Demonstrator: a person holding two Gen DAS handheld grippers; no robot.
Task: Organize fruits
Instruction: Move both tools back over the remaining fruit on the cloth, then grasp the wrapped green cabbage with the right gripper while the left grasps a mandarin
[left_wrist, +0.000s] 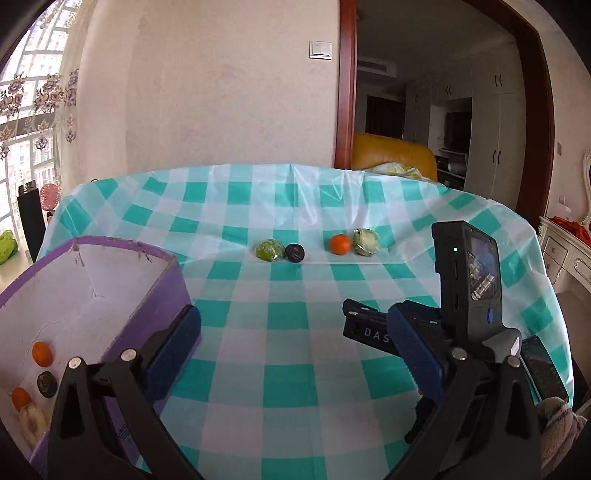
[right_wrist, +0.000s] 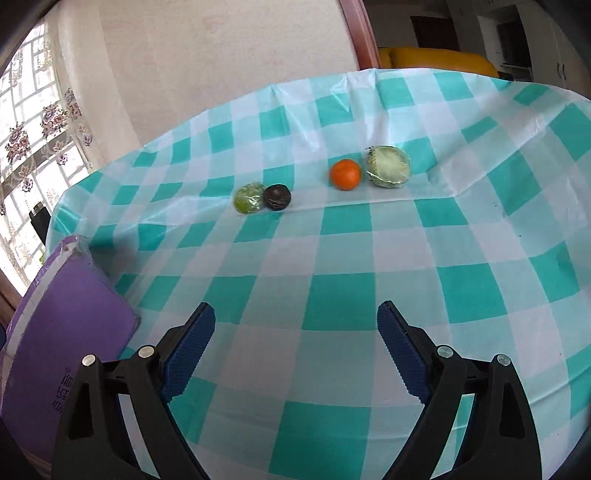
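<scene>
Your left gripper (left_wrist: 291, 345) is held low over the checked tablecloth (left_wrist: 280, 295), pointing toward the far edge, jaws spread wide with nothing between the blue pads (left_wrist: 173, 350). Its left finger sits just beside the near wall of the purple box (left_wrist: 168, 291); whether it touches cannot be told.

Your right gripper (right_wrist: 295, 354) is also low and roughly level over the cloth, aimed at the fruit row, jaws wide apart and empty. In the left wrist view its body appears to the right of your left gripper, near it.

Inside the box, left wrist view: an orange fruit (left_wrist: 41, 353), a dark round fruit (left_wrist: 46, 384), a second orange fruit (left_wrist: 20, 398) and a pale fruit (left_wrist: 31, 424) near the bottom edge, partly hidden.

On the cloth, well ahead of both grippers, two pairs:
- wrapped green fruit (right_wrist: 248, 198) touching a dark plum-like fruit (right_wrist: 277, 198);
- to their right, an orange (right_wrist: 345, 174) just beside a larger wrapped pale-green fruit (right_wrist: 388, 167).

The two pairs lie apart from each other.
</scene>
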